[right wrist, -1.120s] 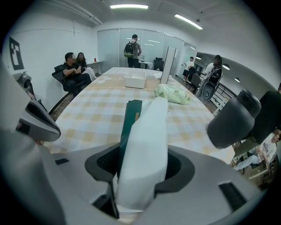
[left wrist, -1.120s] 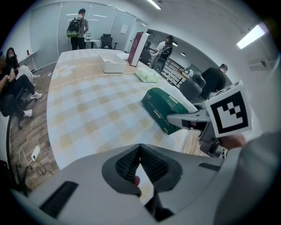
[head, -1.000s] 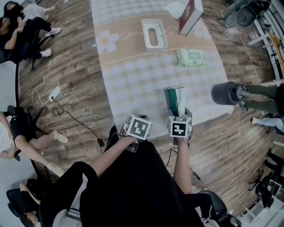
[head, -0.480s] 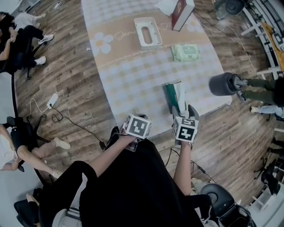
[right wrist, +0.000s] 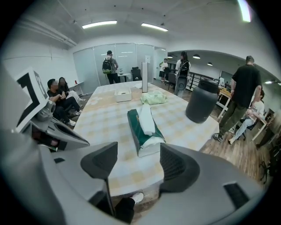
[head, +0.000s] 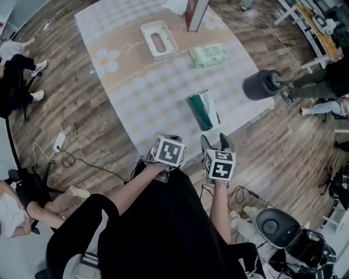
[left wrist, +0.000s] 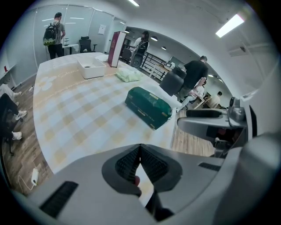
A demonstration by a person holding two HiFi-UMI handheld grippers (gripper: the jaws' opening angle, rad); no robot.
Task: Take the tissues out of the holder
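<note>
A green tissue pack (head: 203,110) with a white tissue on top lies on the checked table (head: 142,98) near its front edge; it also shows as the green pack (left wrist: 148,107) and as the pack (right wrist: 142,127). The white holder (head: 158,39) stands far back and apart from it. My right gripper (head: 216,143) hangs open off the table's edge, short of the pack. Its jaws have just been opening and nothing is between them (right wrist: 138,165). My left gripper (head: 172,141) is beside it at the edge, shut with nothing held (left wrist: 139,151).
A pale green wipes pack (head: 207,55) and an upright red book (head: 195,12) lie at the back of the table. A dark round bin (head: 260,84) stands at the table's right edge. People sit and stand around the room. Cables run over the wood floor.
My right gripper has drawn back from the tissue pack towards the person and its jaws stand wider. The pack stays on the table. My left gripper has hardly moved.
</note>
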